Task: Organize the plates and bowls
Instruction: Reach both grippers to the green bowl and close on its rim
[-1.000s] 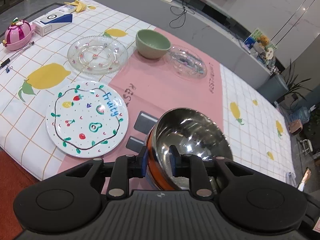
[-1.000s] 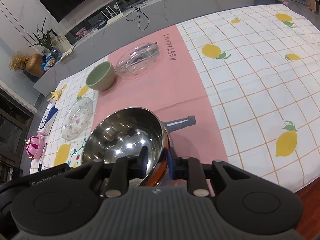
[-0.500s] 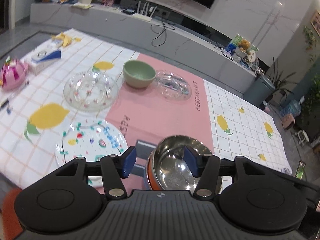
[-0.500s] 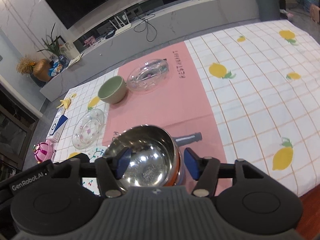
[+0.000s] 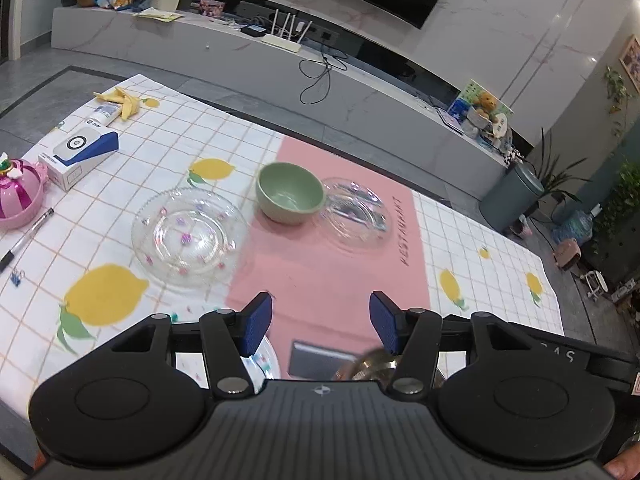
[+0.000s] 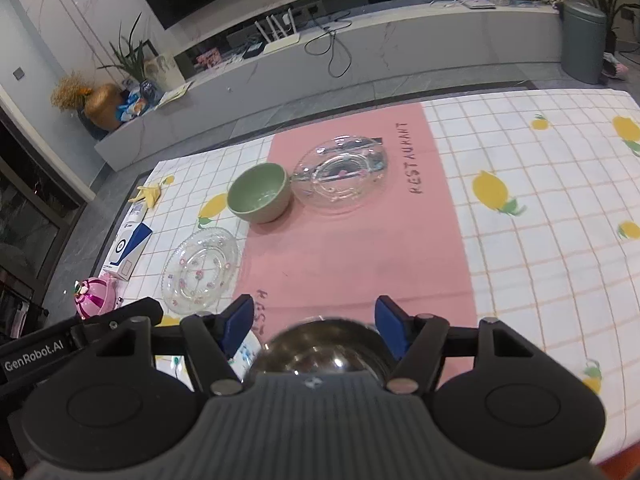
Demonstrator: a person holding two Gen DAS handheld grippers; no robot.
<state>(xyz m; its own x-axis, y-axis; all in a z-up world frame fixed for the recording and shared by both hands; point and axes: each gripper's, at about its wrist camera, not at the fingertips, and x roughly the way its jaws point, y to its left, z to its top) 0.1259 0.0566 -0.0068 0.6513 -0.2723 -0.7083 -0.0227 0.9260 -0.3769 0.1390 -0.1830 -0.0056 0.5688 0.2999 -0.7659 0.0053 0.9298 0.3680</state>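
A steel bowl with an orange outside (image 6: pixel 320 346) sits on the pink mat (image 6: pixel 352 248) at the near edge, just under my open, empty right gripper (image 6: pixel 314 322); only its rim (image 5: pixel 374 360) shows in the left wrist view. My left gripper (image 5: pixel 320 322) is open and empty above the mat. Farther off stand a green bowl (image 5: pixel 289 192) (image 6: pixel 259 192), a clear glass bowl (image 5: pixel 354 216) (image 6: pixel 340 174) touching it, and a clear flowered glass plate (image 5: pixel 188 236) (image 6: pixel 200 276). A painted white plate (image 5: pixel 264 358) (image 6: pixel 244 354) is mostly hidden behind the fingers.
On the lemon-print tablecloth (image 5: pixel 100 208) at the left lie a blue-white box (image 5: pixel 78 152), a pink round case (image 5: pixel 16 196), a pen (image 5: pixel 26 238), a binder clip (image 5: pixel 16 278) and a banana peel (image 5: pixel 122 102). A grey bin (image 6: pixel 582 42) stands beyond the table.
Both grippers let go of the steel bowl, opened wide and drew back and up. The bowl now rests on the mat, mostly hidden below them.
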